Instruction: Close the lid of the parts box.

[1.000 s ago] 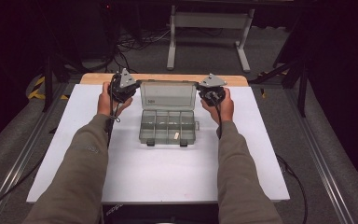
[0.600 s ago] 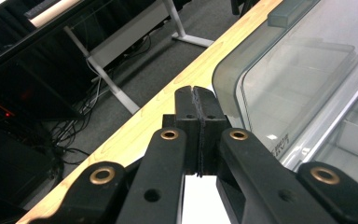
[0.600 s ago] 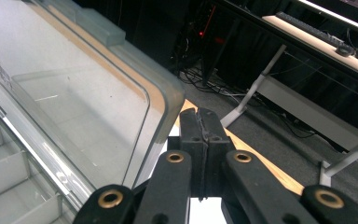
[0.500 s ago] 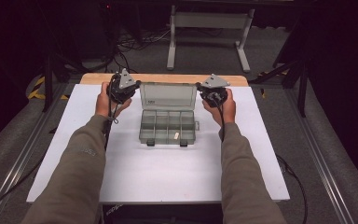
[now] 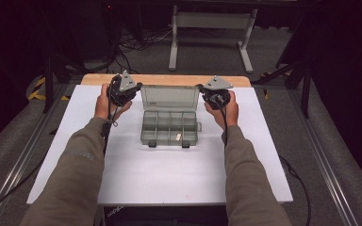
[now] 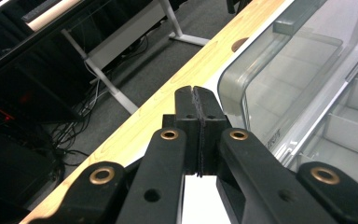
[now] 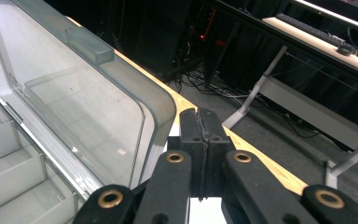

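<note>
A clear grey plastic compartment box (image 5: 168,128) lies open mid-table, its lid (image 5: 169,98) standing up at the back. One small pale piece (image 5: 178,137) rests in a front compartment. My left gripper (image 5: 133,87) is held just left of the lid, jaws shut with nothing between them (image 6: 196,95). My right gripper (image 5: 204,89) is held just right of the lid, also shut and empty (image 7: 200,117). The lid (image 6: 279,70) fills the right side of the left gripper view, and the lid (image 7: 74,88) fills the left side of the right gripper view.
The white table top (image 5: 169,174) has a wooden strip (image 5: 169,79) along its far edge. Beyond it are a dark floor, cables and a grey stand (image 5: 212,21). Metal rails (image 5: 320,155) run along both sides of the table.
</note>
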Tool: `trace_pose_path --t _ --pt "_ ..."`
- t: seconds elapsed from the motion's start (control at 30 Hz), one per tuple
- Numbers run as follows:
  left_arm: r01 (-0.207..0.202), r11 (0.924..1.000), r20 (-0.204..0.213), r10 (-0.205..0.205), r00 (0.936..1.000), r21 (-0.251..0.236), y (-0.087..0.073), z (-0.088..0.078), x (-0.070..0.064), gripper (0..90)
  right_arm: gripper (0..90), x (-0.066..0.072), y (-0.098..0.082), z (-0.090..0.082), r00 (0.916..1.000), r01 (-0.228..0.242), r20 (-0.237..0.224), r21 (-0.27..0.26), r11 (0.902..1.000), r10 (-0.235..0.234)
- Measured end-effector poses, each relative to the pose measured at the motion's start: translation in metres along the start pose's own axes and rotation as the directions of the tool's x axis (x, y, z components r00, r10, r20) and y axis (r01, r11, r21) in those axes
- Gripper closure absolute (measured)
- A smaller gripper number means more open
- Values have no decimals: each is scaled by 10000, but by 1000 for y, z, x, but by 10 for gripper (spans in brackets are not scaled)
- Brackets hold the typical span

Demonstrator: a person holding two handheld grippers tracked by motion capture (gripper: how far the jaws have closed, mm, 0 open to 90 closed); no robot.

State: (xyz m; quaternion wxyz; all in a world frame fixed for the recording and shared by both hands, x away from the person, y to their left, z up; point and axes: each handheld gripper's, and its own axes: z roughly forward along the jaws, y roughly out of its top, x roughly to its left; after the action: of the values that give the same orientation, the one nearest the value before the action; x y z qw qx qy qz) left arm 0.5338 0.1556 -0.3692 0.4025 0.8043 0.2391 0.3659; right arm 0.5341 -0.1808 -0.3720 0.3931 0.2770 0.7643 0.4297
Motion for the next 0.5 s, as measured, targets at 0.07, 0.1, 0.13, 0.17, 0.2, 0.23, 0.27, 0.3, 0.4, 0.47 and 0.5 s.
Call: trace_pose_path --t 0.07,0.1,0.13,0.17,0.2,0.23,0.27,0.3,0.4,0.47,0.5 --pt "18 10000 18 -18 10000 -17 0 -1 0 900 900 1 0 -1 10000 10 3 24 10000 -10" --pt "10 10000 33 -10 10000 -13 0 -1 0 900 900 1 1 -1 10000 -1 -20 37 10000 1" --pt "-6 10000 33 6 10000 -8 0 -2 -1 900 900 2 1 -2 10000 -1 -39 36 10000 2" --pt "-35 10000 63 35 10000 -10 0 -3 -1 900 900 2 0 -3 10000 -8 -63 35 10000 8" --pt "-108 9999 98 108 9999 26 0 -3 -1 900 900 3 0 -3 10000 18 -81 44 10000 -18" --pt "-127 9999 106 126 9999 56 1 -3 -2 900 900 3 0 -4 9999 45 -101 67 10000 -44" --pt "-127 9999 106 126 9999 56 1 -3 -2 900 900 3 0 -4 9999 45 -101 67 10000 -44" --pt "-230 9997 143 229 9996 53 1 -4 -3 900 900 4 1 -4 9999 57 -131 72 10000 -56" --pt "-367 9993 173 365 9992 96 4 -5 -6 900 900 7 1 -6 9996 136 -258 99 9999 -133" --pt "-386 9992 193 385 9991 86 4 -6 -7 900 900 9 2 -6 9995 198 -258 150 9997 -194" --pt "-415 9991 201 413 9989 81 5 -6 -8 900 900 9 2 -6 9994 207 -277 171 9996 -202"
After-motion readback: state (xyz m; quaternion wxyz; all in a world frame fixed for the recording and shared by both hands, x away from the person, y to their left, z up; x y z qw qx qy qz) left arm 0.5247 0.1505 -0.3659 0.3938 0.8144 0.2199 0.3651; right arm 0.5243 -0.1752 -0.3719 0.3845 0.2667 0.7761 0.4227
